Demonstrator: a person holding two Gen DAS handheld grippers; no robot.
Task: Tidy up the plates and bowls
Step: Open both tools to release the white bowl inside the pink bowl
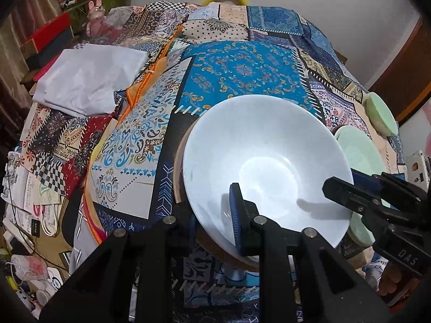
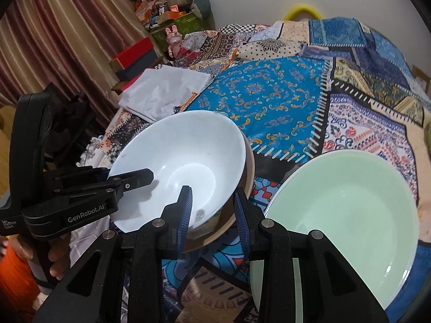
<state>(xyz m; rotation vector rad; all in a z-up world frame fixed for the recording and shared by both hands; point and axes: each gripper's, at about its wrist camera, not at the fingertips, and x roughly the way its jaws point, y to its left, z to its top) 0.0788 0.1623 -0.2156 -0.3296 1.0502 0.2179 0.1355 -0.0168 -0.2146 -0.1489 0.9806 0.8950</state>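
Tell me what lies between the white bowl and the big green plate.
Only the right gripper's outer finger and a strip of patchwork cloth separate the white bowl from the green plate, seen in the right wrist view.

- We see even, fairly bright indoor light from above.
- We note soft glare inside the white bowl (image 1: 266, 167), with finger shadows across it.
- We find strong fisheye bending and dark vignetted corners; focus stays sharp.

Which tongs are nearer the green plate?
Right. The right tongs grip the white bowl's rim beside the green plate; the left tongs grip its far rim.
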